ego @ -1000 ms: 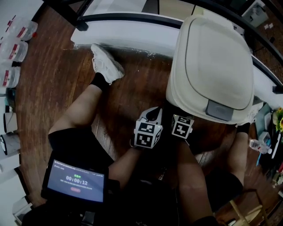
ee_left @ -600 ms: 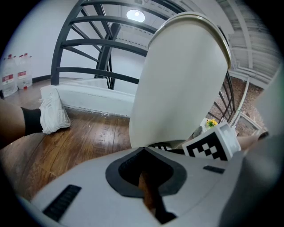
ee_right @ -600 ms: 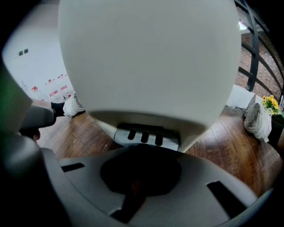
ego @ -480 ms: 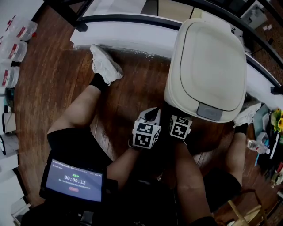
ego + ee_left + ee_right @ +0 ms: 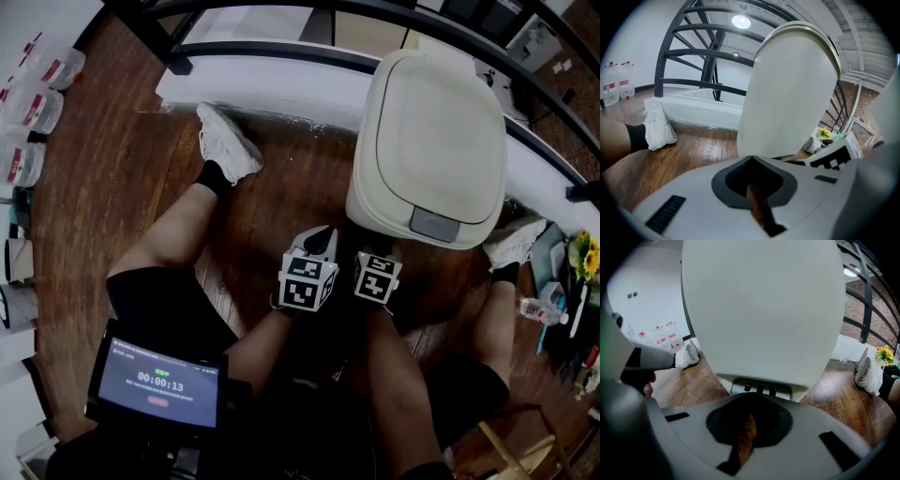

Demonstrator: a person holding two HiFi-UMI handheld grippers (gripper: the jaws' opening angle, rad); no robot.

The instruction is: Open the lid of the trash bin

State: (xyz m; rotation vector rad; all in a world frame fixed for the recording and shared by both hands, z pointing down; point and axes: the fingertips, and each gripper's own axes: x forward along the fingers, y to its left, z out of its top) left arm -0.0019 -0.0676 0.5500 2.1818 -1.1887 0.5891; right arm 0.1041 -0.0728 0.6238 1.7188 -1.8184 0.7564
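Two grippers sit mid-frame in the head view, the left gripper (image 5: 322, 236) beside the right gripper (image 5: 376, 251), just below the cream trash bin (image 5: 427, 131) at upper right, whose lid (image 5: 441, 103) lies closed. Both gripper views show jaws pressed together, empty. Only the right gripper view shows a grey pedal (image 5: 761, 388) at the bin's base.
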